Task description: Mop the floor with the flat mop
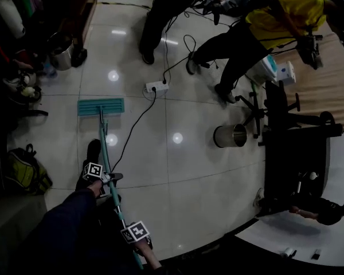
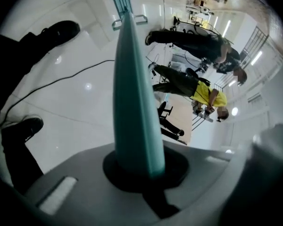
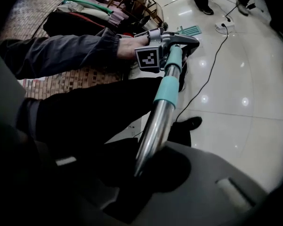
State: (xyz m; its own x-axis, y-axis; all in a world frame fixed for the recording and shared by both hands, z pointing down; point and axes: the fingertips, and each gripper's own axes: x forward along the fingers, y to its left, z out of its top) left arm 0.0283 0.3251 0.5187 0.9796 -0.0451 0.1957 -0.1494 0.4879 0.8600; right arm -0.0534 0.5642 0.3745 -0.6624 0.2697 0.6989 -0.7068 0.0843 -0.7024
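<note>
On glossy white tile (image 1: 178,171), ahead-left: flat mop head (image 1: 101,106), a teal rectangle lying flat. Its round teal handle (image 1: 108,159) slants back to the person. Both tongs are clamped on it: left gripper (image 1: 105,178) mid-shaft with arm stretched forward, right gripper (image 1: 135,235) nearer the top end. Only the right gripper view shows bare chrome tube (image 3: 153,126) at those jaws. Steel bin (image 1: 230,135) well apart, right.
</note>
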